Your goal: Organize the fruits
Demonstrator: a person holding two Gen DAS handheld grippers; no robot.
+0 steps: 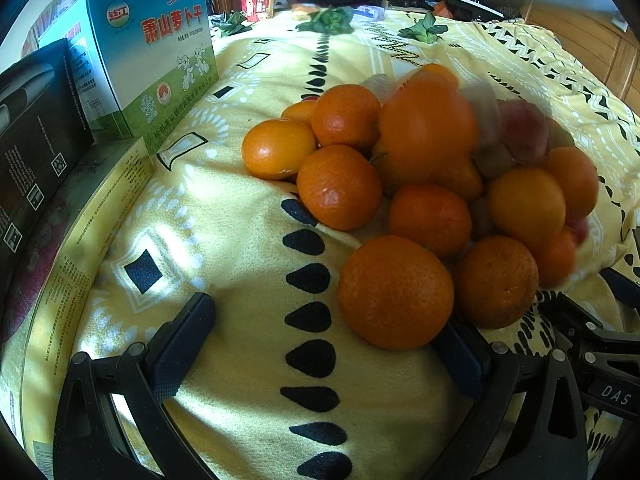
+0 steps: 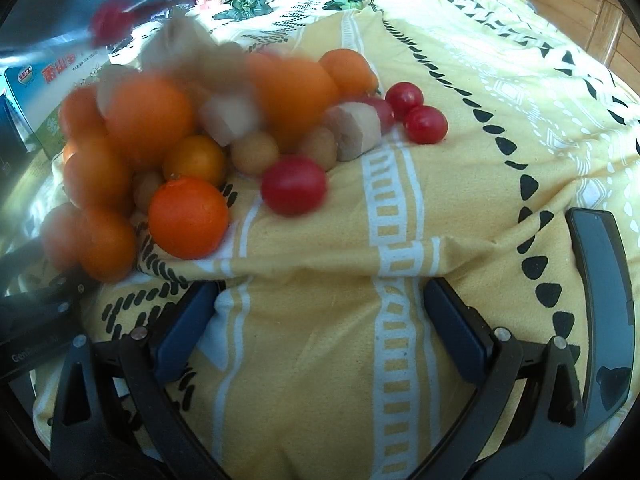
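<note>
A heap of oranges point(image 1: 400, 208) lies on a yellow patterned cloth point(image 1: 240, 240); some at the back are motion-blurred. The nearest orange point(image 1: 394, 292) sits just ahead of my left gripper point(image 1: 326, 344), which is open and empty, its right finger touching that orange. In the right wrist view the heap point(image 2: 160, 152) is at the left, blurred, mixed with small tan fruits point(image 2: 256, 152), pale chunks point(image 2: 356, 128) and red tomatoes point(image 2: 294, 186), two more tomatoes point(image 2: 416, 112) to the right. My right gripper point(image 2: 324, 332) is open and empty over bare cloth.
A blue-green carton point(image 1: 152, 60), a black box point(image 1: 36, 128) and a flat tin point(image 1: 72, 240) stand left of the heap. Green leaves point(image 1: 332, 20) and a red cup point(image 1: 258, 6) lie at the far edge. A black phone-like object point(image 2: 604, 320) lies at the right.
</note>
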